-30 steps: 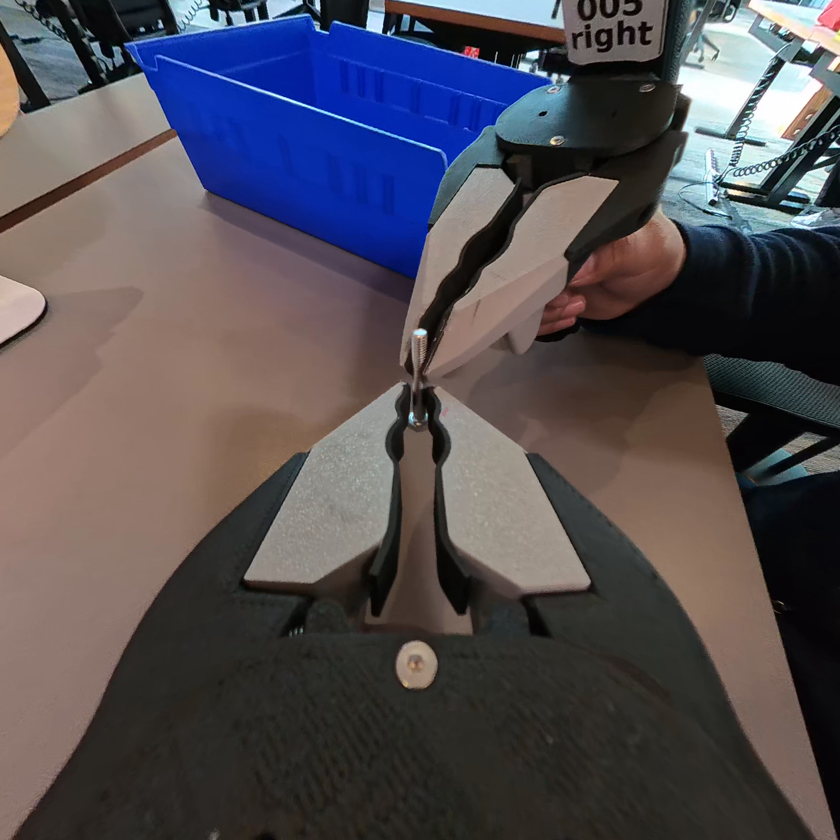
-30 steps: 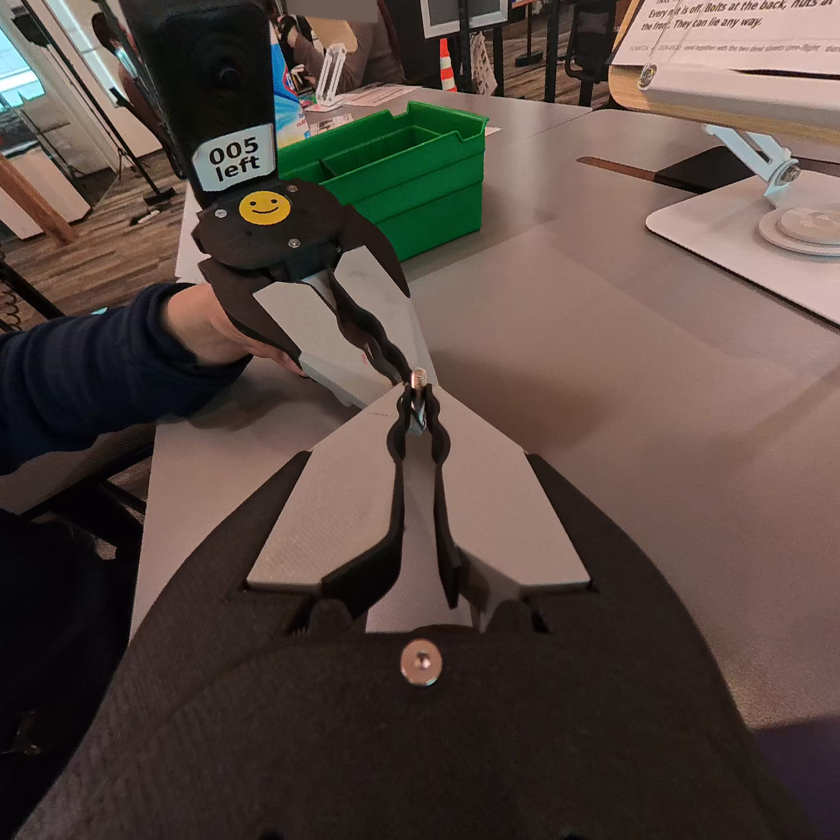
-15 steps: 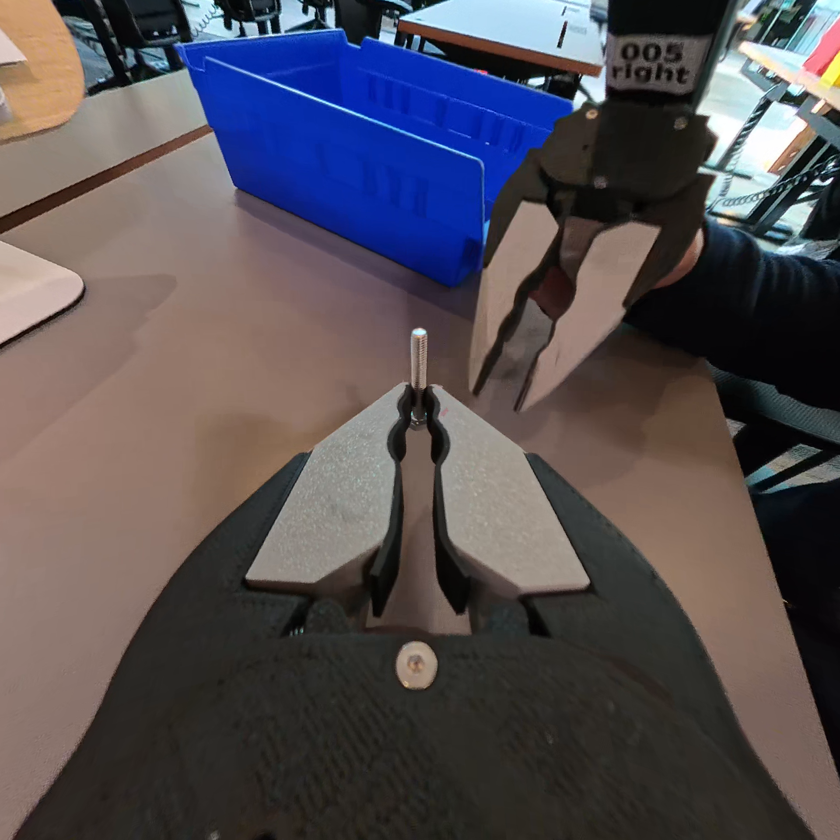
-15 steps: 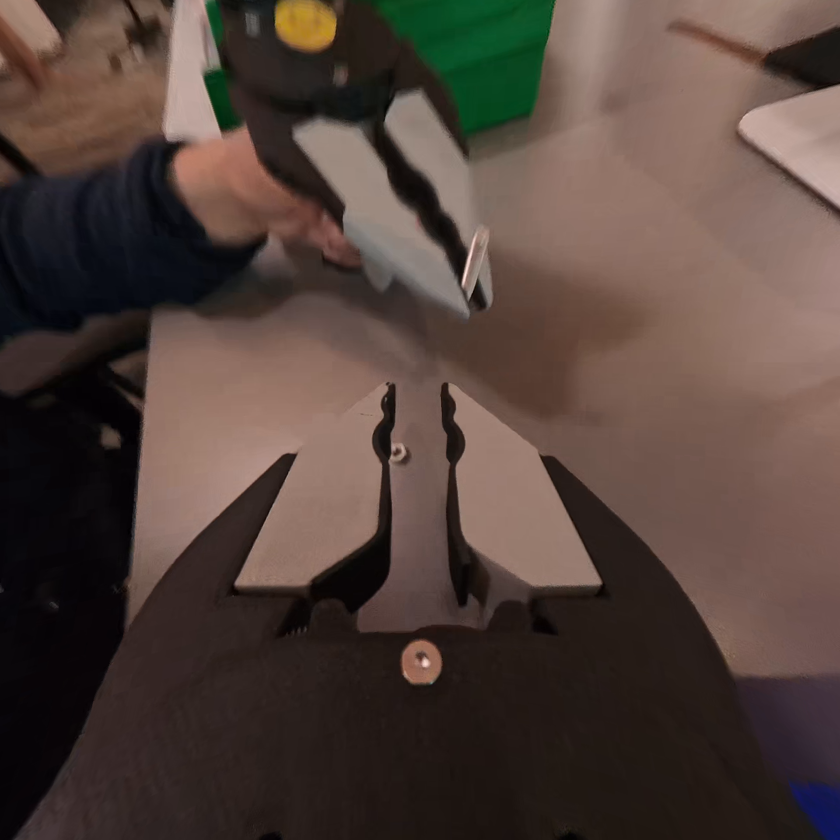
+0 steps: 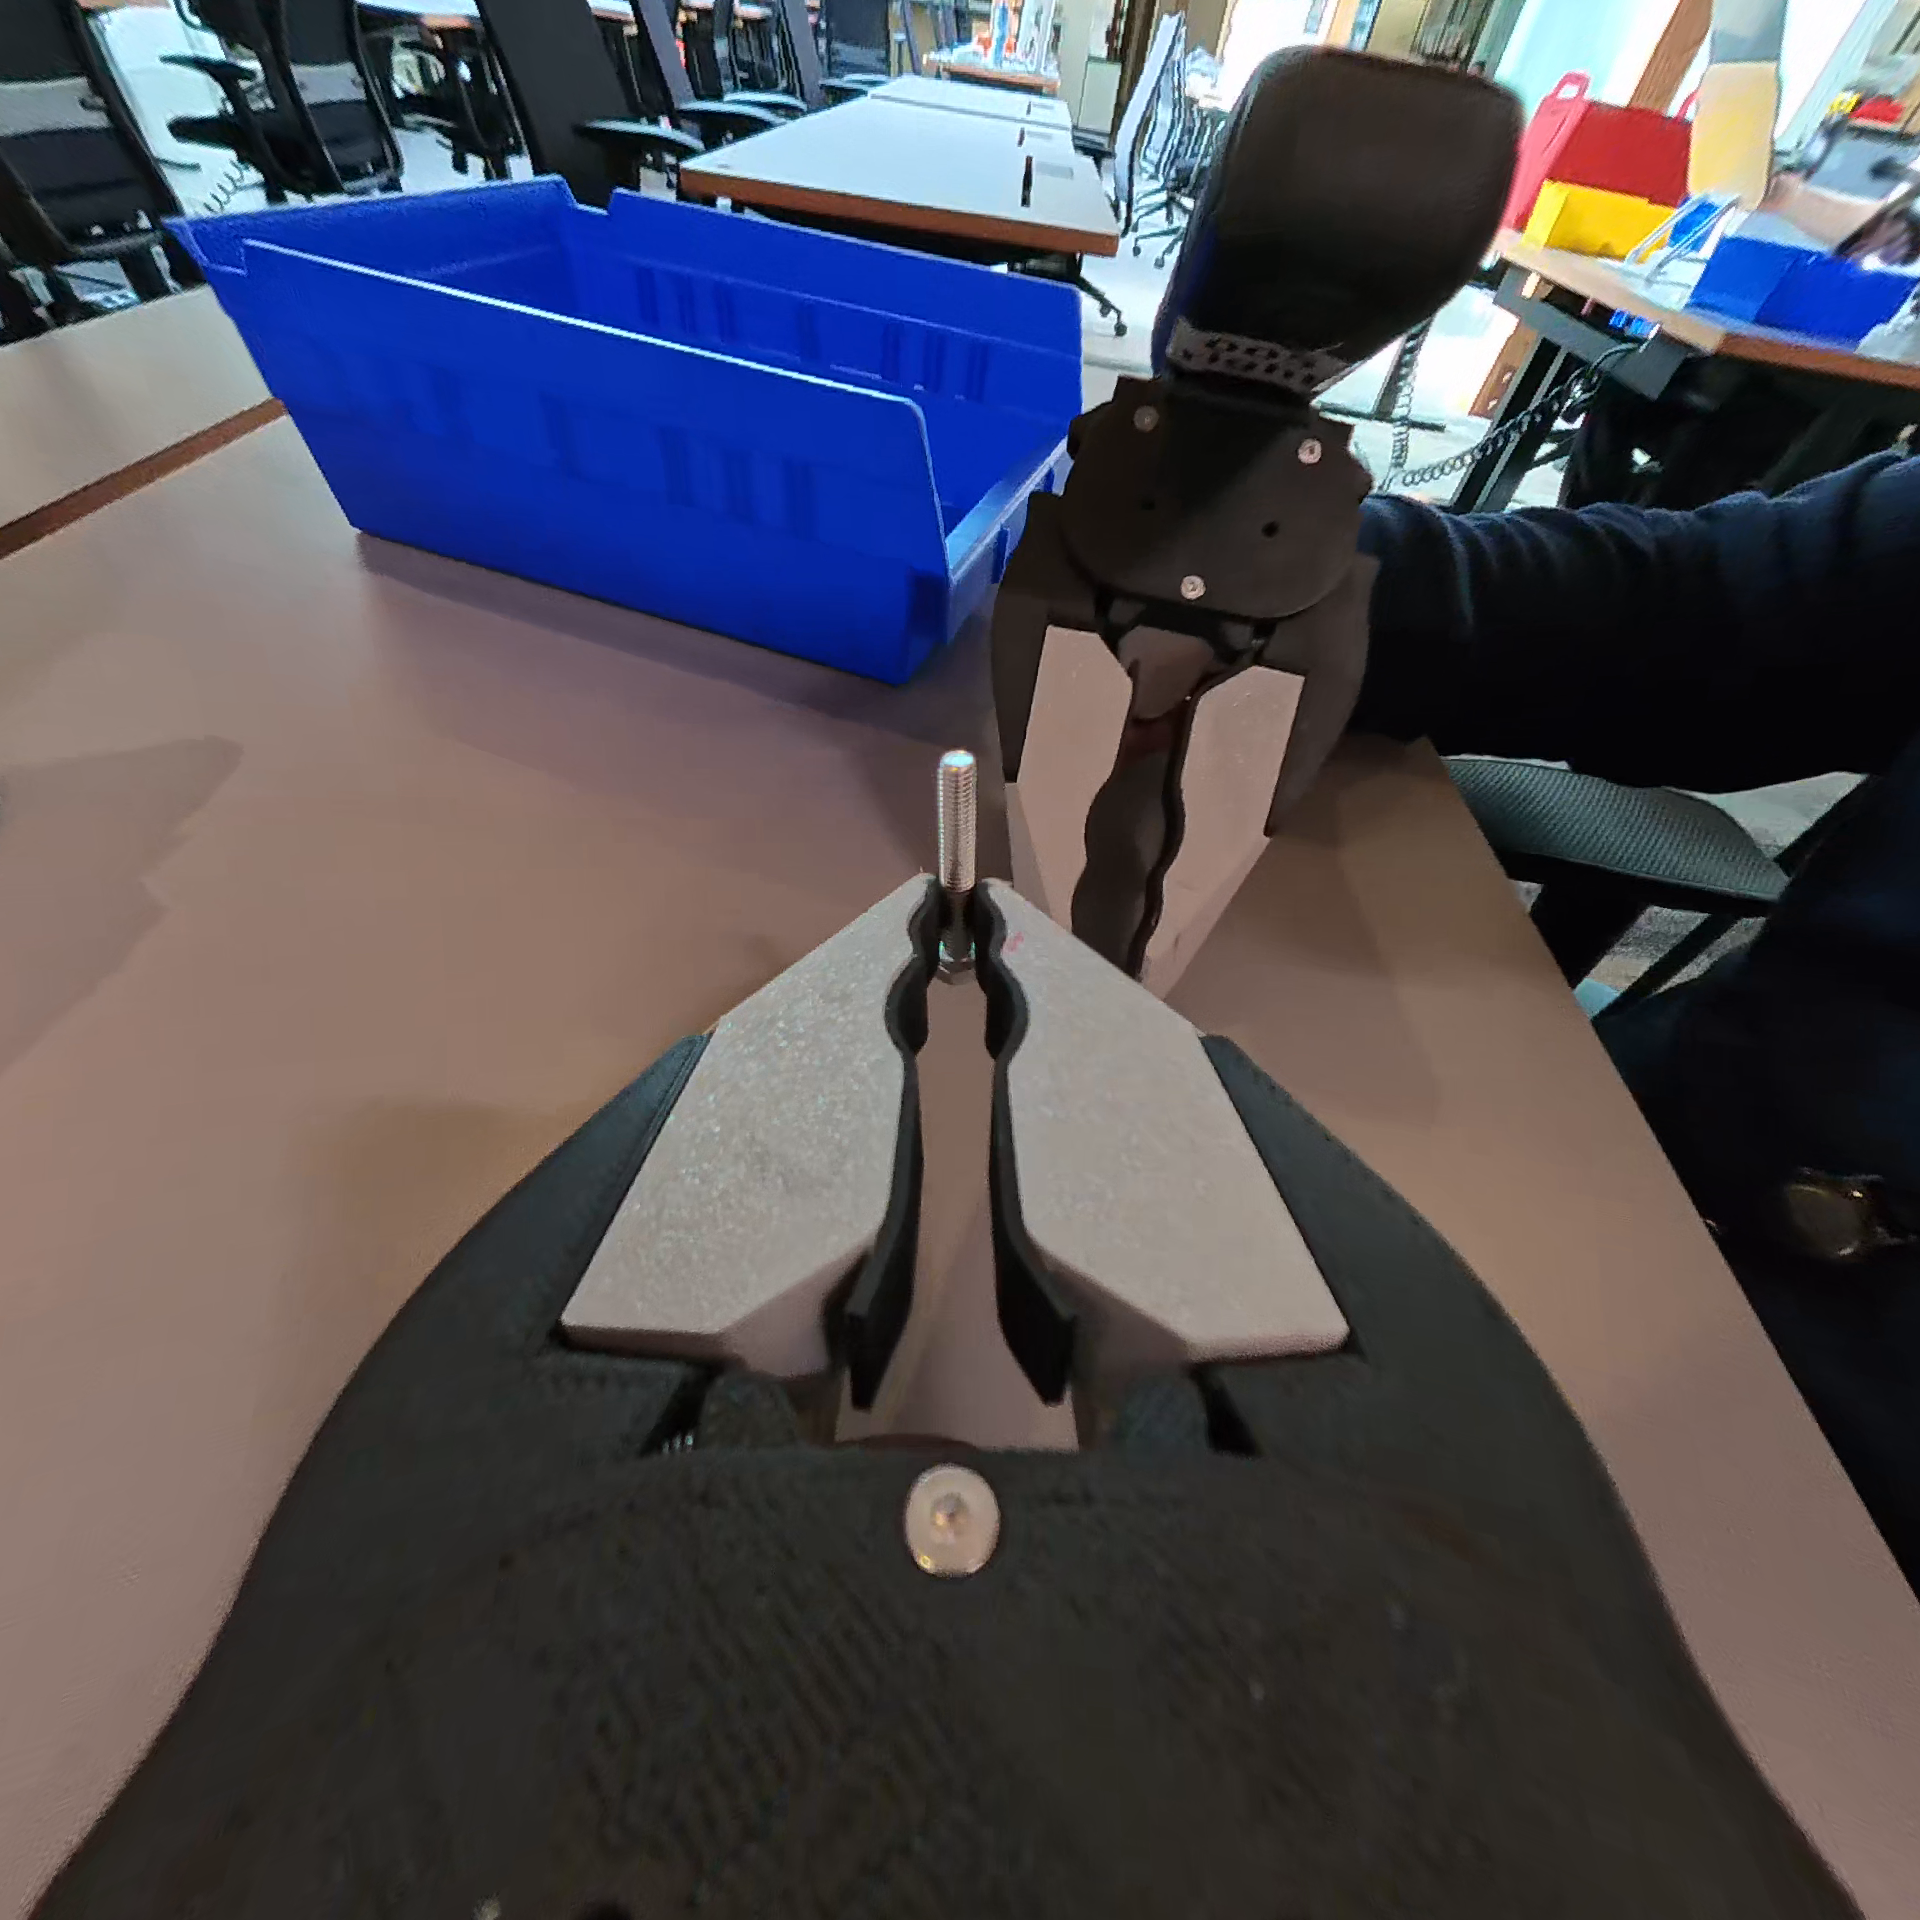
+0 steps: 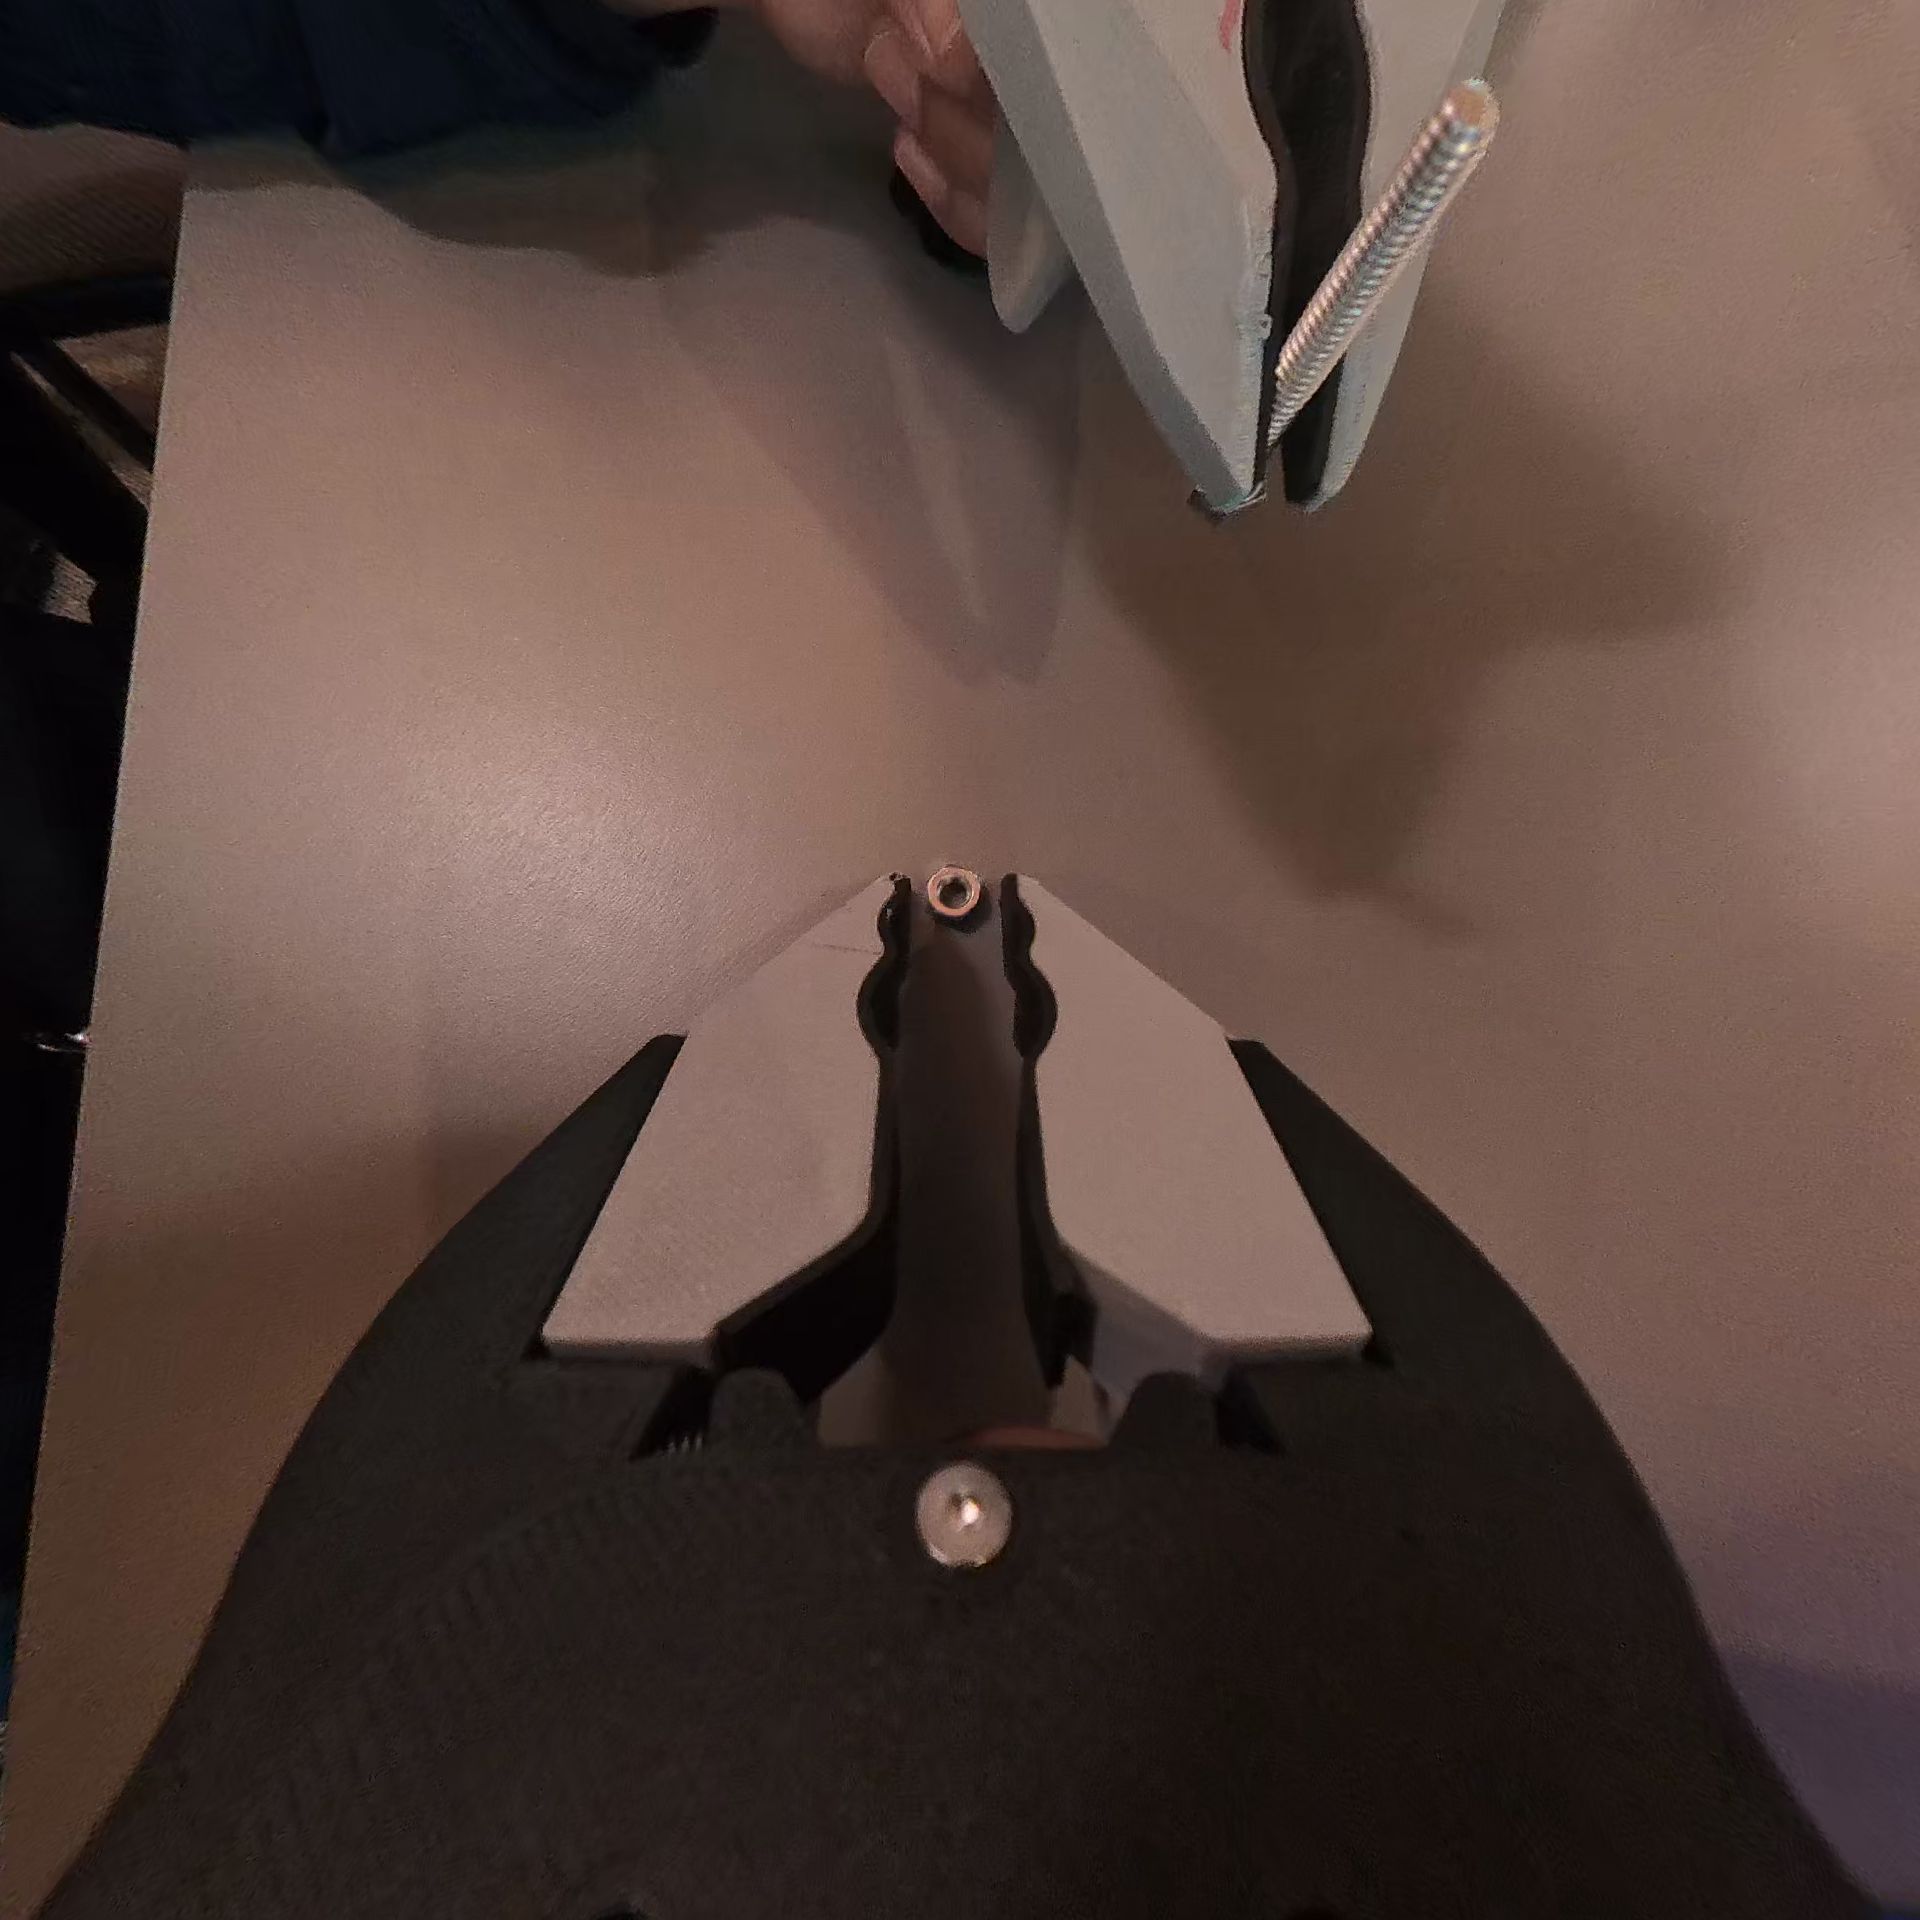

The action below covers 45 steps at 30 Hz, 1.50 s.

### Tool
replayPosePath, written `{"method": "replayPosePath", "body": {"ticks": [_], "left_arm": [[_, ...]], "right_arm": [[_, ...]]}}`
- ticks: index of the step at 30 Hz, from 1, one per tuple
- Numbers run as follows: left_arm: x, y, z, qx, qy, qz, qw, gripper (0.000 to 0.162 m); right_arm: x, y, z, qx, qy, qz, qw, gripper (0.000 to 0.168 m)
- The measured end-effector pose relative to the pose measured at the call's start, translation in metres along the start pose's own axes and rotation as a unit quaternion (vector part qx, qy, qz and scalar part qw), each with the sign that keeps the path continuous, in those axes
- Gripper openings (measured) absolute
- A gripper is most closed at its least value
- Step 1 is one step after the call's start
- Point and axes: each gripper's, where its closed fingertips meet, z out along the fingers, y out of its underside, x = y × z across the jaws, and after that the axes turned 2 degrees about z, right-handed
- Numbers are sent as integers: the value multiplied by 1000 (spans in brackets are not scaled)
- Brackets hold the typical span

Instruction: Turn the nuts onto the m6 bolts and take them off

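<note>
Left gripper (image 5: 956,904) tight on bolt (image 5: 955,821) — right gripper (image 6: 948,894) apart around nut (image 6: 948,891)

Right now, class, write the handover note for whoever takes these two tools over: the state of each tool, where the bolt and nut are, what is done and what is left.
Left tool: shut on the bolt near its head, threaded end sticking out bare.
Right tool: open, pointing down at the table, with the nut between its tips; I cannot tell whether they touch it.
Done: nut is off the bolt.
Left: grip the nut and thread it on again, or put both parts away.
</note>
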Motion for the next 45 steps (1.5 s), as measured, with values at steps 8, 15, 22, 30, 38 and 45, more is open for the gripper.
{"method": "replayPosePath", "body": {"ticks": [8,15,22,30,38,45], "left_arm": [[3,-6,-2,23,14,-16,999,3],[-1,-8,4,24,-14,-7,1000,4],[-8,-6,10,10,-57,5,998,4],[-7,-10,13,9,-70,17,997,4],[-5,-15,11,16,-68,17,997,4],[-4,-16,11,16,-70,23,997,4]], "right_arm": [[-1,-5,0,11,7,-14,1000,7],[20,-53,-46,78,41,29,996,7],[45,-86,-72,67,73,29,995,7],[42,-96,-66,51,53,17,997,7],[42,-99,-64,57,51,19,997,7],[42,-99,-64,65,52,25,996,7]]}}
